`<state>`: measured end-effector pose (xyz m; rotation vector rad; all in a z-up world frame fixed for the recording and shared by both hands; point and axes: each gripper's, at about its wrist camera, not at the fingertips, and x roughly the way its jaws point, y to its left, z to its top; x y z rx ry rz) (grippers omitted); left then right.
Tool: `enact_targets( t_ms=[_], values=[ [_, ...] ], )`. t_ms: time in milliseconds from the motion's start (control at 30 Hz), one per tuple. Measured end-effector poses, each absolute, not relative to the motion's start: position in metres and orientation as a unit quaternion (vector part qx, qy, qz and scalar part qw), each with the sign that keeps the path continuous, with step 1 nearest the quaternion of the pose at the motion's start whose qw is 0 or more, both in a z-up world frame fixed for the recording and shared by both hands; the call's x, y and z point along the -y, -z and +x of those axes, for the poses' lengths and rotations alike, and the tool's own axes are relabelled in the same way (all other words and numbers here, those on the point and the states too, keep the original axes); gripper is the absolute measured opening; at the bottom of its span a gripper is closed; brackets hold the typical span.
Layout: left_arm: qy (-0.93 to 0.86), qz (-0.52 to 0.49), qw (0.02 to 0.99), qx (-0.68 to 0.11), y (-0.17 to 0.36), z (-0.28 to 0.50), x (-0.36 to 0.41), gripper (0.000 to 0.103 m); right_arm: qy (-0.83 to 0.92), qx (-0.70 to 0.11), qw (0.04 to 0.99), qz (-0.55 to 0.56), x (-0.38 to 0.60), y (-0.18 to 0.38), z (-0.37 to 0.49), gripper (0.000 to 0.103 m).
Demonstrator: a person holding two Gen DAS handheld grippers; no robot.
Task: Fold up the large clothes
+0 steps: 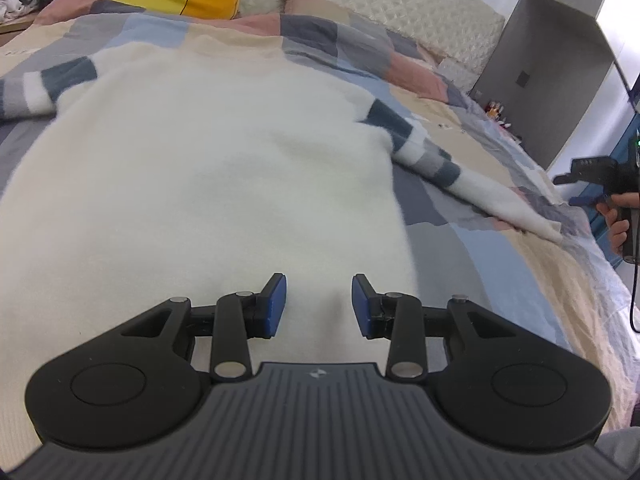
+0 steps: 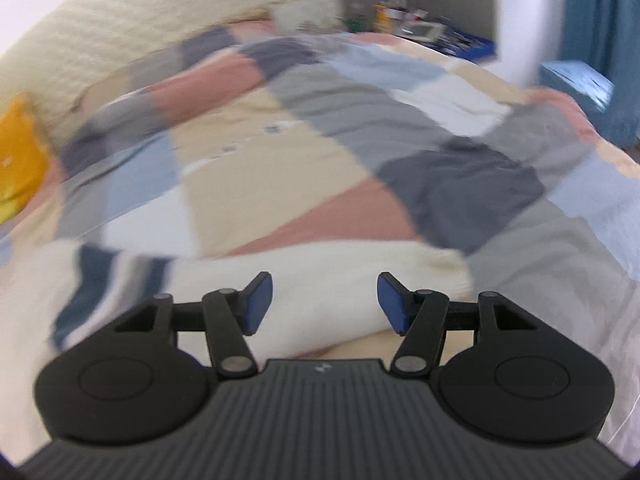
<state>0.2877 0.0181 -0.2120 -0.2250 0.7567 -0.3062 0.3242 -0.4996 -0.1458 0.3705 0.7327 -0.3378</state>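
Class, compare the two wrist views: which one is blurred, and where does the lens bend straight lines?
Right wrist view: motion-smeared patchwork quilt and striped sleeve, though the right gripper stays sharp. Left wrist view: crisp cream sweater; fisheye curves the grey cabinet.

sweater (image 1: pixel 200 184): fuzzy matt cream knit | quilt (image 1: pixel 460 232) under sweater: smooth matt patchwork cotton | my left gripper (image 1: pixel 319 306): matt black plastic, blue rubbery pads, shiny metal pins | headboard (image 1: pixel 400 8) beyond sweater: quilted cream fabric
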Motion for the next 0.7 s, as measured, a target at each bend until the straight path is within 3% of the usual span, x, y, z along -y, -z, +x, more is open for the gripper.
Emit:
enact_targets(
  t_ms=[367, 700],
  values=[
    [0.141, -0.076, 0.926, -0.341, 0.189, 0.24, -0.012, 0.042, 0.016, -0.349, 0.921, 0.173, 0.319, 0.085, 0.273, 0.061],
    [0.15, -0.061, 0.925, -0.345, 0.19, 0.215, -0.007, 0.042, -0.031, -0.316, 0.928, 0.193, 0.241, 0.108, 0.191, 0.061]
  ],
)
